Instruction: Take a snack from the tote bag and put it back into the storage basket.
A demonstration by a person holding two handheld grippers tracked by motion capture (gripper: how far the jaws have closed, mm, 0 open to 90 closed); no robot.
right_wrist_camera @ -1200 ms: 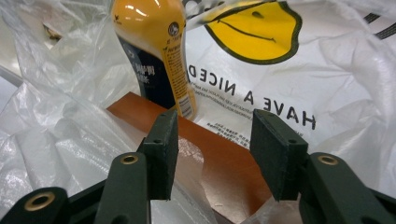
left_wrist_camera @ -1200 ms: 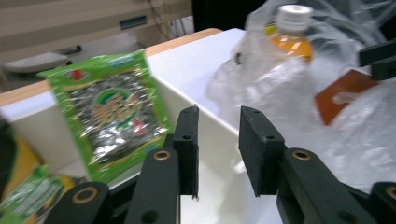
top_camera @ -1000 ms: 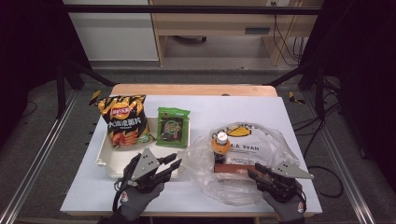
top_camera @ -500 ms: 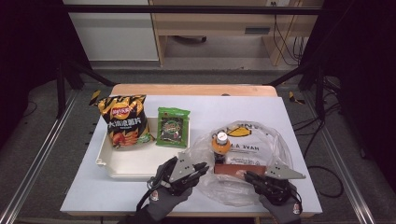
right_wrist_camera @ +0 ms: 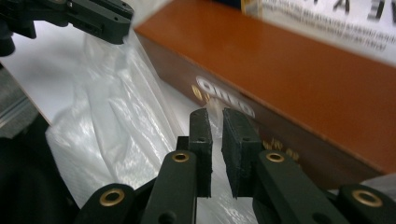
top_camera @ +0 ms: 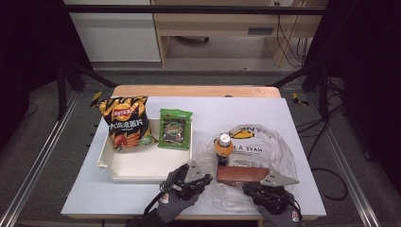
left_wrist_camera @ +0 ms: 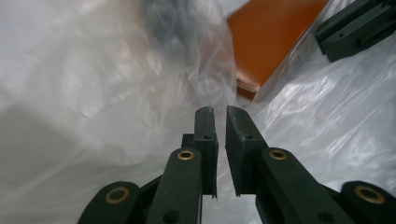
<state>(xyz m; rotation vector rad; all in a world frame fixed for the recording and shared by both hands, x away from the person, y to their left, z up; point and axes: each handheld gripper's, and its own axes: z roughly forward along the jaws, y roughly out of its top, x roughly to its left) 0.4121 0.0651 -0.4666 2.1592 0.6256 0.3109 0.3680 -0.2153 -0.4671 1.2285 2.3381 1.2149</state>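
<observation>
Can't tell if the left gripper (left_wrist_camera: 220,112) actually pinches the plastic bag (left_wrist_camera: 116,93); beyond it the bag's blurry, and the brown box (left_wrist_camera: 268,37) gets cut off.

Each gripper has two black jaws built of flat links, pinned with brass-ringed screws (four such rings show along each linkage in its own view). The pads are matte black blocks with rough, slightly chipped edges. The left gripper (top_camera: 201,176) and the right gripper (top_camera: 265,185) each carry a grey three-cornered plate on top. The left hand (top_camera: 176,204) wears a dark grey glove with a small red mark, and the right hand (top_camera: 283,213) wears the same. A black cable trails from the left gripper.
</observation>
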